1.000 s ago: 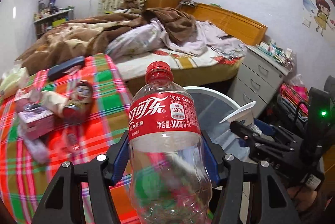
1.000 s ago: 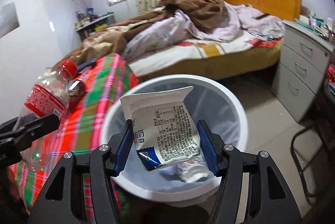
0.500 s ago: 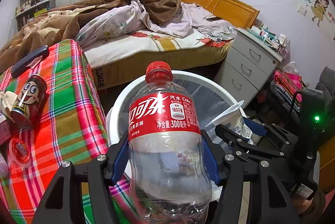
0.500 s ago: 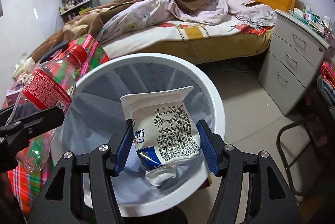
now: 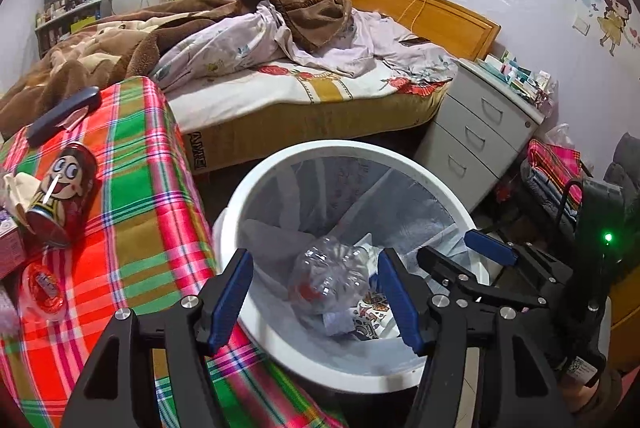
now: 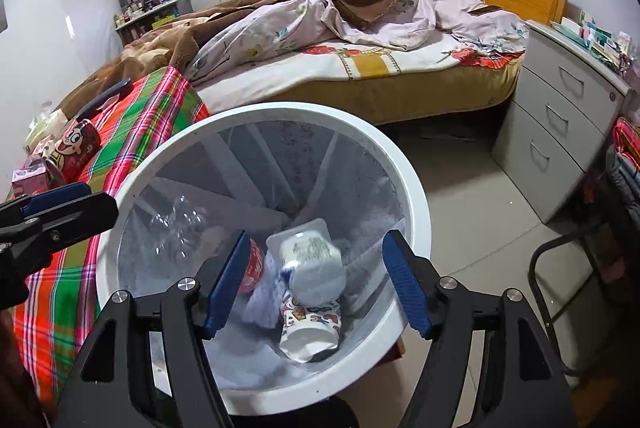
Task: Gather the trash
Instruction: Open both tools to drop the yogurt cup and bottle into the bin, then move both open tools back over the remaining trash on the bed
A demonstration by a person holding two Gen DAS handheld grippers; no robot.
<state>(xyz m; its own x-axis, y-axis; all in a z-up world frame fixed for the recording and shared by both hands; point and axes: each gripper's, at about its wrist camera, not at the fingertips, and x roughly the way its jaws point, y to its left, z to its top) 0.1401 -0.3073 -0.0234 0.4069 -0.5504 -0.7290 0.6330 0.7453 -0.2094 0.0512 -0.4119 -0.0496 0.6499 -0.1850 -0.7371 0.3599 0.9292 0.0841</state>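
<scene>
My way past the round white plastic bin [image 6: 416, 211] is open tiled floor [image 6: 472, 195]; the plaid-covered worktop [image 5: 136, 211] presses its other side, bed [image 6: 360, 75] beyond.

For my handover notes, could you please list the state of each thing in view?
Left tool: open, empty.
Right tool: open, empty, jaws just widened.
Plastic bottle: lying in the bin.
Yogurt cup: in the bin.
Bin: lined, holding trash.
Red can: on its side on the plaid cloth.

bottle [image 5: 330, 278]: no longer gripped, now lies in the bin [image 5: 280, 163]
yogurt cup [image 6: 314, 260]: dropped into the bin
right gripper [image 6: 316, 284]: jaws just opened, empty
left gripper [image 5: 314, 296]: empty
</scene>
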